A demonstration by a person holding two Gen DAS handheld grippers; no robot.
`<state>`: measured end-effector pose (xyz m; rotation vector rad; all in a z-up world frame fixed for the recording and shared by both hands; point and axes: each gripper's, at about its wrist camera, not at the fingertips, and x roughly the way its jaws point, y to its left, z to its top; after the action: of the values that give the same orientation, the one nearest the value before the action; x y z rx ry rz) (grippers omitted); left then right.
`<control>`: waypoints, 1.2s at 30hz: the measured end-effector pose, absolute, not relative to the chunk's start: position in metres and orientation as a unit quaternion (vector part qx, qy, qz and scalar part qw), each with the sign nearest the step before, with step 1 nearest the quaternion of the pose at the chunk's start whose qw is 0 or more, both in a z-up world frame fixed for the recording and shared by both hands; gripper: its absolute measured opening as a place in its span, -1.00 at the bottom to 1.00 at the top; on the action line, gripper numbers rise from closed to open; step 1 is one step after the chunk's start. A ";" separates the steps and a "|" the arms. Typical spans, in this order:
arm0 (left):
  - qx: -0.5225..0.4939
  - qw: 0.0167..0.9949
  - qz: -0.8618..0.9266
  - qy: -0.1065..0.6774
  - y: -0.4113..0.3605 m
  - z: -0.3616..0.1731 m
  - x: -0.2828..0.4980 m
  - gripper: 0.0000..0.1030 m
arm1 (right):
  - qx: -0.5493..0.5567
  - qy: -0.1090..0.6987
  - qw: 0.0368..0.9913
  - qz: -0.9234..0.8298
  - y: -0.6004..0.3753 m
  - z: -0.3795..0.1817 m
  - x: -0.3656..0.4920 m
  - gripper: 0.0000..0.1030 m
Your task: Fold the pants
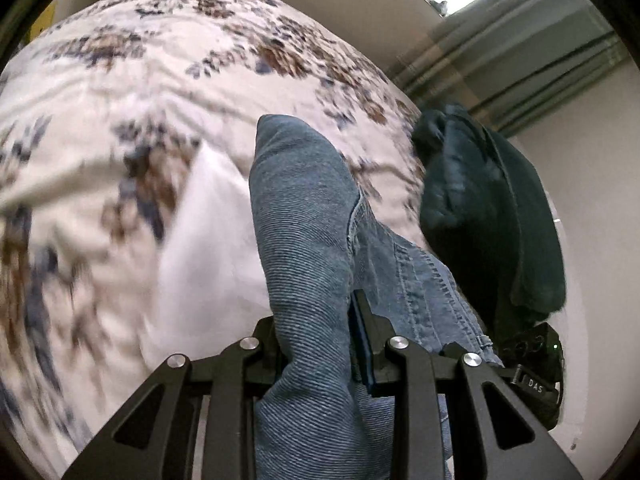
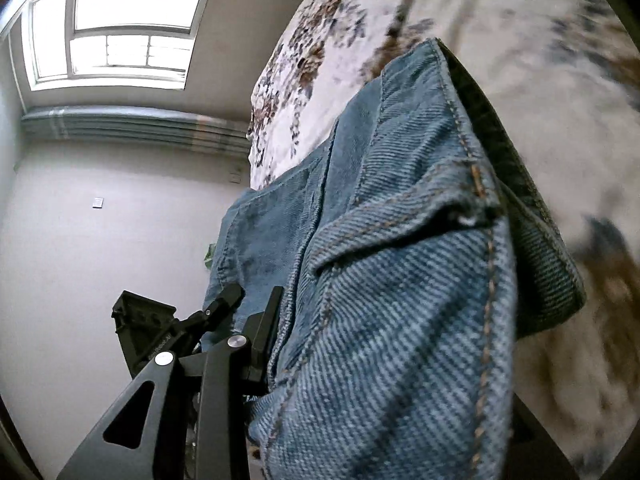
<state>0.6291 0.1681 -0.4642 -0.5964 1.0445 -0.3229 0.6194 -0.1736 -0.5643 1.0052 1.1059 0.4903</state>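
Blue denim pants [image 1: 304, 216] hang lifted above a floral bedspread [image 1: 140, 80]. My left gripper [image 1: 320, 320] is shut on a fold of the denim, which bulges up between its fingers and hides the left one. In the right wrist view the pants [image 2: 400, 240] fill the middle, with orange stitched seams and a hem edge showing. My right gripper [image 2: 316, 320] is shut on the denim; only its left finger [image 2: 268, 320] shows, the other is hidden under the cloth. The other gripper's black body [image 2: 144, 328] shows at the lower left of the right wrist view.
A dark green garment [image 1: 480, 208] lies at the bed's right edge. A white sheet or pillow patch [image 1: 208, 232] lies on the bedspread. A window [image 2: 120, 24], a green radiator pipe strip [image 2: 132, 128] and pale walls stand beyond the bed.
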 end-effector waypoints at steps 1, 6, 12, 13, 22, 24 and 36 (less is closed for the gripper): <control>-0.277 0.814 -0.151 0.488 0.174 -0.469 0.640 -0.53 | 0.452 0.496 0.707 0.225 -0.163 -0.572 0.643 -0.32; -0.261 0.809 -0.132 0.510 0.198 -0.526 0.692 -0.46 | 0.442 0.503 0.709 0.221 -0.136 -0.625 0.702 -0.31; -0.228 0.800 -0.091 0.547 0.206 -0.556 0.670 0.27 | 0.416 0.581 0.673 0.188 -0.133 -0.673 0.705 0.04; -0.214 0.805 -0.078 0.548 0.206 -0.551 0.661 0.34 | 0.407 0.584 0.679 0.183 -0.138 -0.667 0.699 0.09; -0.125 0.822 -0.014 0.556 0.204 -0.551 0.624 0.68 | 0.229 0.619 0.748 0.069 -0.148 -0.633 0.660 0.68; -0.126 0.815 -0.007 0.565 0.205 -0.555 0.623 0.72 | 0.195 0.630 0.750 0.054 -0.143 -0.635 0.660 0.80; -0.022 0.843 0.049 0.536 0.153 -0.481 0.602 0.93 | 0.035 0.577 0.815 -0.044 -0.101 -0.551 0.654 0.85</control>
<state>0.6019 0.1532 -0.4808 -0.0460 1.1310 0.1042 0.6539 -0.1015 -0.5515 0.0742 1.2320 -0.0928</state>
